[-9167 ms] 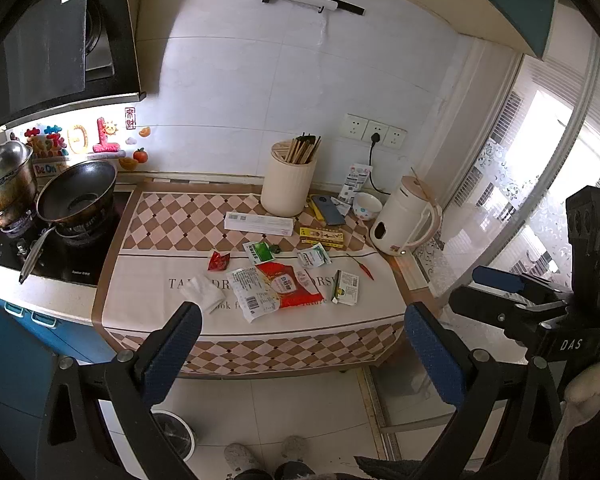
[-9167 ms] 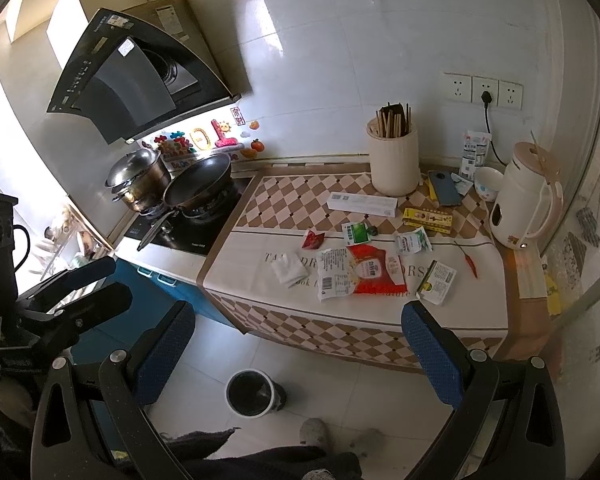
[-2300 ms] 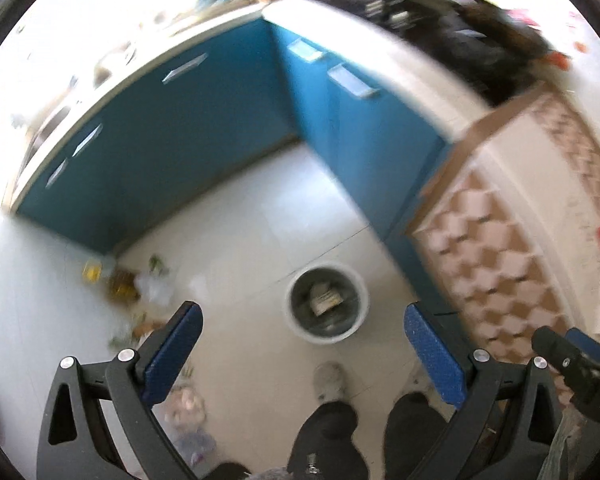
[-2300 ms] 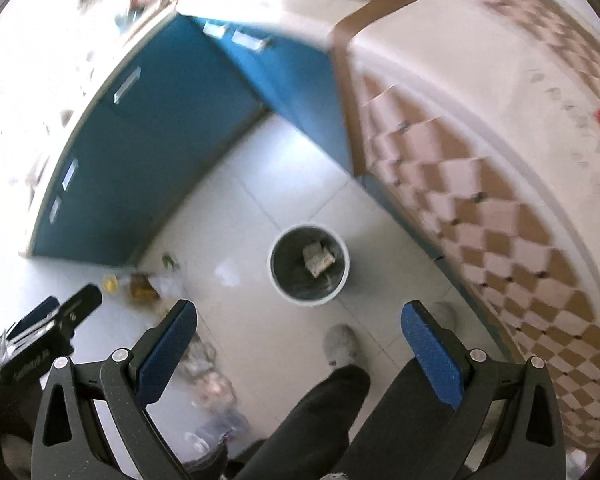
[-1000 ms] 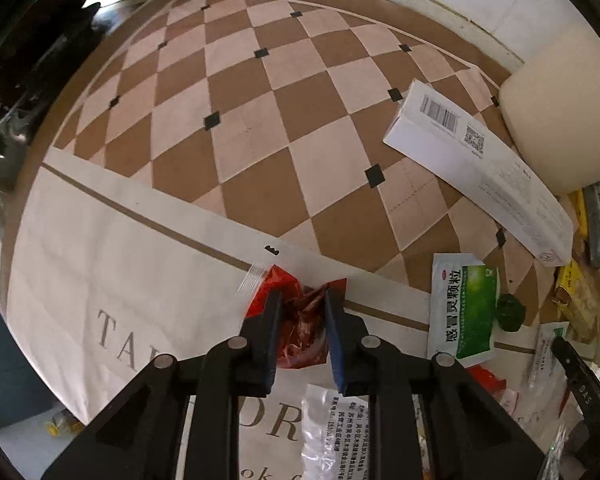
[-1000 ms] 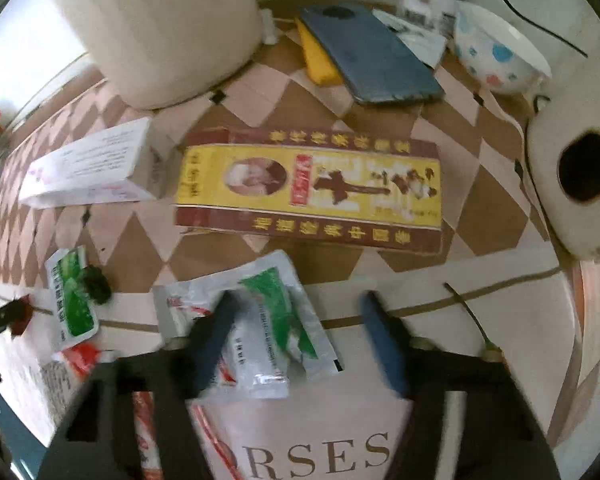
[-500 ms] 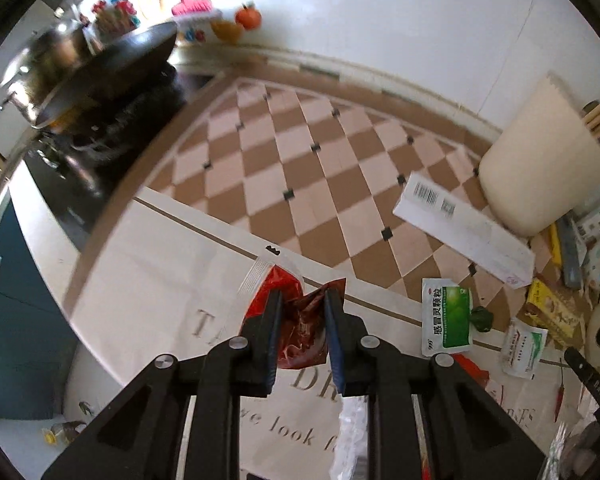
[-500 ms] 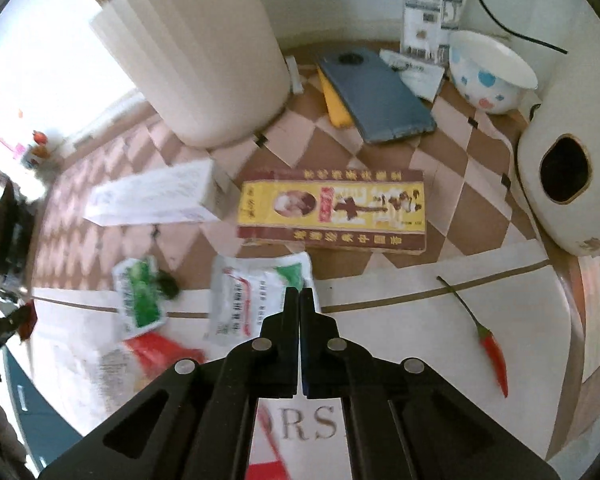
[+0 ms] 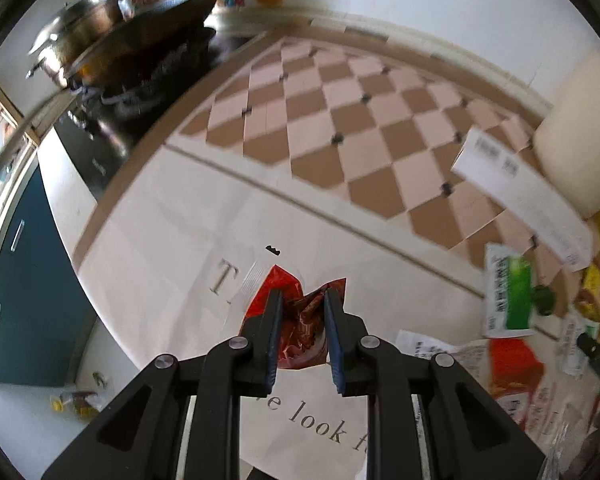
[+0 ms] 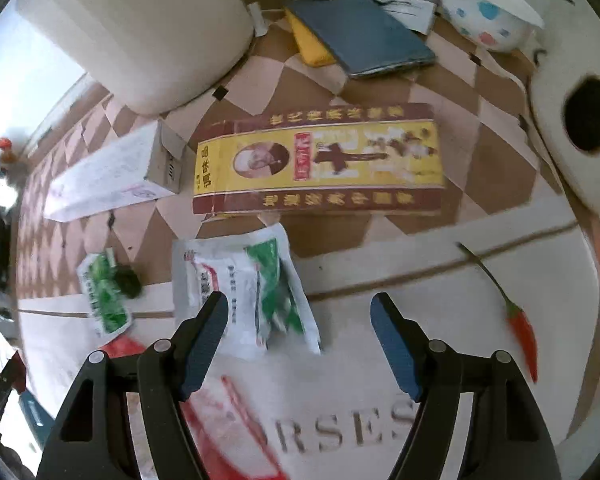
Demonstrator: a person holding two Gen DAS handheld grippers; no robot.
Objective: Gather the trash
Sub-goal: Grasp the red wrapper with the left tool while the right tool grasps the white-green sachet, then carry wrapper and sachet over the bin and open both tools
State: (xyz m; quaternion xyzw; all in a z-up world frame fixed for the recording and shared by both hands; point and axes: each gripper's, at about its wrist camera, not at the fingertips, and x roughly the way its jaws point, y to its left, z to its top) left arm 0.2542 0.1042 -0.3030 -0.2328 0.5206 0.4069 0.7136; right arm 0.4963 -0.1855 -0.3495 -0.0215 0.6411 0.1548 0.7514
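Red wrapper [image 9: 300, 322], crumpled, is pinched between the fingers of the left gripper [image 9: 300, 320] above the near white band of the tablecloth [image 9: 172, 216]; its long axis runs near-to-far, torn points facing far. Right gripper [image 10: 300, 320], fingers spread wide, hovers over a white-and-green sachet [image 10: 252, 284] lying flat, long axis near-to-far. Far right, a spotted bowl [image 10: 488, 12]; its contents are not visible.
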